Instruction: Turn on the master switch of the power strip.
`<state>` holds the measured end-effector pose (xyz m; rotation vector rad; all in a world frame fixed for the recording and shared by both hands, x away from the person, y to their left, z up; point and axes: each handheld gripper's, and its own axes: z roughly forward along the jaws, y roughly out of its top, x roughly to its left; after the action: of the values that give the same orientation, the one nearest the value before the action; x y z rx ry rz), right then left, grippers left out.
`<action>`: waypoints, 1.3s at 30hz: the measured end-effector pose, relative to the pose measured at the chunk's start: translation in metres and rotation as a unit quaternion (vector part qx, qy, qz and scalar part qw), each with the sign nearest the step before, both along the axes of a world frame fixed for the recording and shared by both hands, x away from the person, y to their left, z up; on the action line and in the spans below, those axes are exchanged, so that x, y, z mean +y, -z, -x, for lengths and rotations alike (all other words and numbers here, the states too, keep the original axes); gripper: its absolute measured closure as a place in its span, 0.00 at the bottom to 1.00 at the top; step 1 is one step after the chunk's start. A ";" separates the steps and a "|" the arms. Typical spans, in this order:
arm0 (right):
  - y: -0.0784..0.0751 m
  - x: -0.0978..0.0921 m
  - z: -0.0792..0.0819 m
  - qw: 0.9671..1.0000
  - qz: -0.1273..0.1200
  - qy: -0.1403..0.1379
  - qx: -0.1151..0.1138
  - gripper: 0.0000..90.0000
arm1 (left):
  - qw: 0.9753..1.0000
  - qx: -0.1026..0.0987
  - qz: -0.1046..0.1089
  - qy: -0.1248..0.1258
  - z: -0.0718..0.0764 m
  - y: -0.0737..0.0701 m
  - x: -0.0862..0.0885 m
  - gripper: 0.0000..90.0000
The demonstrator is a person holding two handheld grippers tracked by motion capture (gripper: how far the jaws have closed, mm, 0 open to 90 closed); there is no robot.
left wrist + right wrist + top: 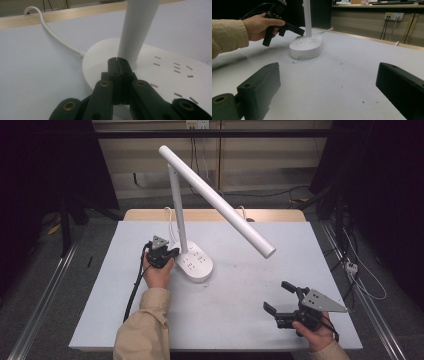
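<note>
Pale grey rectangular tabletop (pixel 240 320) carrying a white desk lamp (pixel 181 210): a long tubular head slants from the far left down toward the right, above an upright post rising from a white oval base with socket slots (pixel 195 264), left of centre. A white power cord (pixel 53 35) leaves the base's far side. Left gripper (pixel 173 253), jaws pressed together with nothing between them, tips over the base at the foot of the post. Right gripper (pixel 279 296), near right, jaws spread wide above bare table.
</note>
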<state>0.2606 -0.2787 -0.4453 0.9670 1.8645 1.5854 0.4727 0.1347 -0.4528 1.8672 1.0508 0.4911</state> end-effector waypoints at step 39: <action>-0.001 0.002 0.003 1.000 0.001 -0.004 -0.003 0.05 | 1.000 0.004 -0.011 -0.007 0.000 0.001 -0.002 1.00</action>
<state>0.2572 -0.2769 -0.4440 0.9535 1.8683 1.5899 0.4728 0.1323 -0.4537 1.8836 1.0685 0.5037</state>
